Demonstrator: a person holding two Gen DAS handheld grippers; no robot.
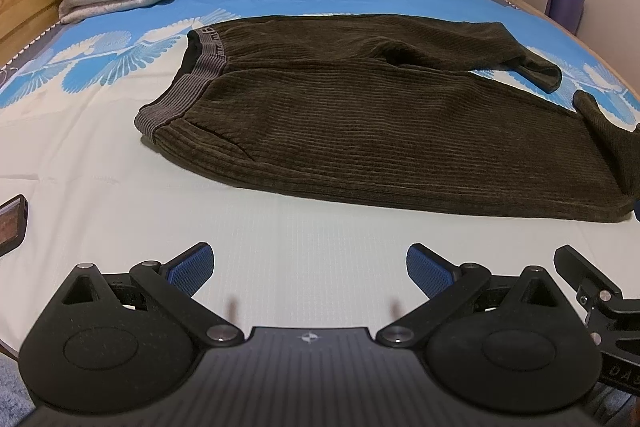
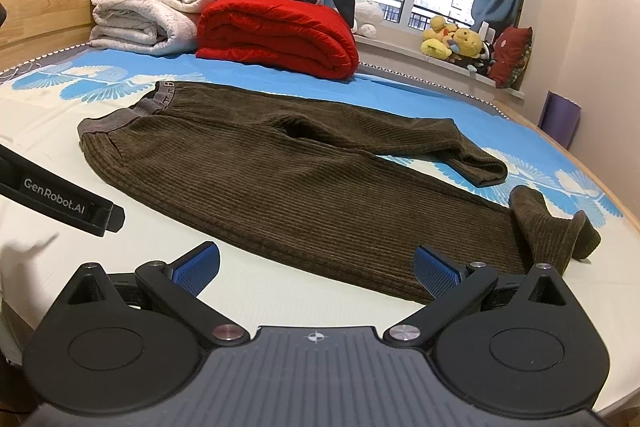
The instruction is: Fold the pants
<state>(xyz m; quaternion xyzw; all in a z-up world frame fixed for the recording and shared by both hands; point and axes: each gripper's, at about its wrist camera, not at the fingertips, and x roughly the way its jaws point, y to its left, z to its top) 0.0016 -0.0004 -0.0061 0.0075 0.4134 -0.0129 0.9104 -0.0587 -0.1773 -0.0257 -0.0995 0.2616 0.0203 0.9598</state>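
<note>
"genrobot.ai" label (image 2: 55, 202) on left hand-held gripper (image 1: 310, 271) beside pants (image 2: 304, 179).

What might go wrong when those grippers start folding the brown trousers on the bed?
The near leg's cuff is already bunched up, so a fold could trap that crease. The far leg splays away, so the legs may stack unevenly. Both the left gripper and right gripper are open and hold nothing.

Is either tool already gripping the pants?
No: the left tool and the right tool both stand open, and neither touches the pants, which lie flat on the bed.
</note>
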